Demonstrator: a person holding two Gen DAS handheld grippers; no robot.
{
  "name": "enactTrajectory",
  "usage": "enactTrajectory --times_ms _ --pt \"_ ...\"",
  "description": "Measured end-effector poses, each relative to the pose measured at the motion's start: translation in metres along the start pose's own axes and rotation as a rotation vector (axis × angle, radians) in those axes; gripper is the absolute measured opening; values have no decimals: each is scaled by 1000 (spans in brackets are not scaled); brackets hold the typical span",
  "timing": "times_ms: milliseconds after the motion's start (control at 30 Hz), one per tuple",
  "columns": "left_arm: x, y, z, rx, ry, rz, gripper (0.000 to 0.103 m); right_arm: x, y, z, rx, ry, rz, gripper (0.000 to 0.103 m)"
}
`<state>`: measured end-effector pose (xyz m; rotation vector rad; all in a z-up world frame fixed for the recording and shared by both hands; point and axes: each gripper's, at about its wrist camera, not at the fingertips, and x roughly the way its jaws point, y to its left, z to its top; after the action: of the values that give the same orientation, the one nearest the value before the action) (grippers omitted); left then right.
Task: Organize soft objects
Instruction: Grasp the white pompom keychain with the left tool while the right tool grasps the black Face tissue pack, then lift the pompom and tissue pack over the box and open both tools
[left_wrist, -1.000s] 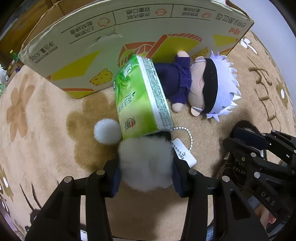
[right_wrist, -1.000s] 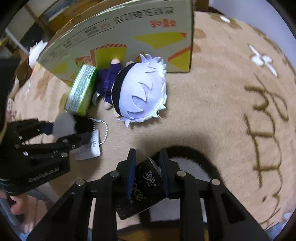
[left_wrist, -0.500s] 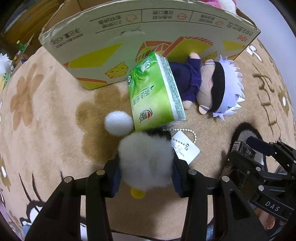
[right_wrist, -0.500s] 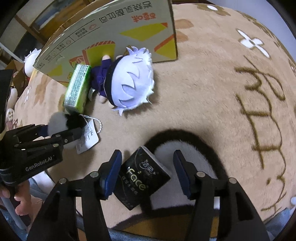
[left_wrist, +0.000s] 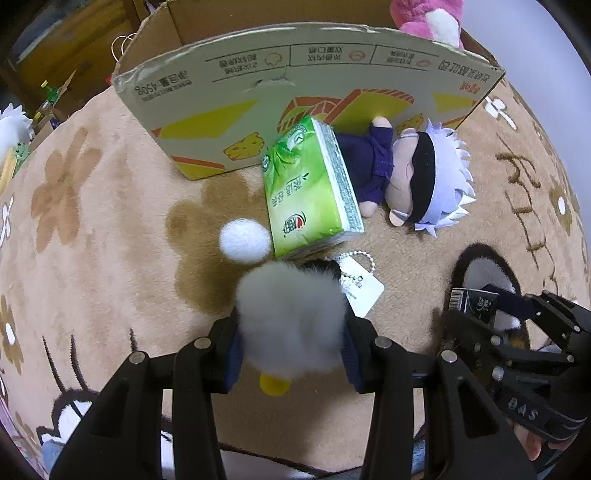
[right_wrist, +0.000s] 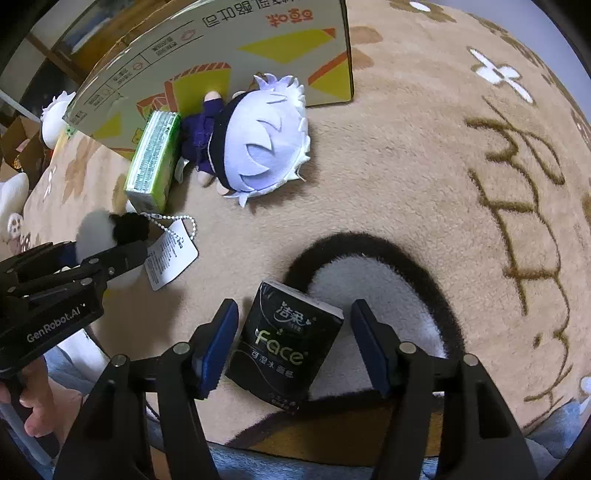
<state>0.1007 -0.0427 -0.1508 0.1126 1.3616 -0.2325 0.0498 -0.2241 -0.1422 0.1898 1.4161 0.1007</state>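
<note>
My left gripper (left_wrist: 291, 343) is shut on a fluffy grey plush toy (left_wrist: 291, 314) with a paper tag (left_wrist: 360, 291) on a bead chain, held just above the carpet. A black tissue pack (right_wrist: 284, 347) lies flat on the carpet between the fingers of my right gripper (right_wrist: 294, 314). Its jaws are closing, but the pads stand clear of the pack on both sides. A green tissue pack (left_wrist: 306, 192) and a white-haired doll (left_wrist: 417, 177) lie against the cardboard box (left_wrist: 295, 85). A white pompom (left_wrist: 243, 240) rests beside the green pack.
The open cardboard box (right_wrist: 221, 44) stands at the far edge of the tan patterned carpet (right_wrist: 424, 166), with a pink plush (left_wrist: 428, 14) inside it. More white plush toys (right_wrist: 14, 192) sit at the far left. A person's hand (right_wrist: 40, 410) holds the left gripper.
The right gripper's jaws opened and let go of the black tissue pack, which now lies flat on the carpet. The left gripper, still holding the grey plush, drew back a little from the box.
</note>
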Motion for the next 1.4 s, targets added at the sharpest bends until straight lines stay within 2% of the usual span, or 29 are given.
enactTrajectory --times_ms 133,267,333,500,633,800,933,1033,1233,1400 --pt "0 7 -2 -23 0 7 43 2 4 5 2 -10 12 55" --pt "-9 11 -8 -32 -23 5 42 -5 6 14 -13 -78 27 54" --pt "-15 13 -11 -30 -47 15 42 -11 10 18 -38 -126 6 54" --pt "-42 7 -18 -3 -156 52 42 -33 18 22 -72 -245 7 54" --pt "-75 -1 -21 24 -309 82 42 -53 25 24 -85 -351 9 54" --pt "-113 2 -6 4 -464 92 42 -85 24 28 -82 -477 36 54" --pt "-140 5 5 -8 -575 121 42 -101 24 39 -86 -532 28 54" --pt "-151 10 16 -21 -619 129 42 -108 30 52 -93 -565 37 54" --pt "-163 21 42 -35 -666 178 42 -120 39 74 -127 -637 42 54" --pt "-164 20 57 -35 -689 190 42 -128 39 88 -135 -694 57 54"
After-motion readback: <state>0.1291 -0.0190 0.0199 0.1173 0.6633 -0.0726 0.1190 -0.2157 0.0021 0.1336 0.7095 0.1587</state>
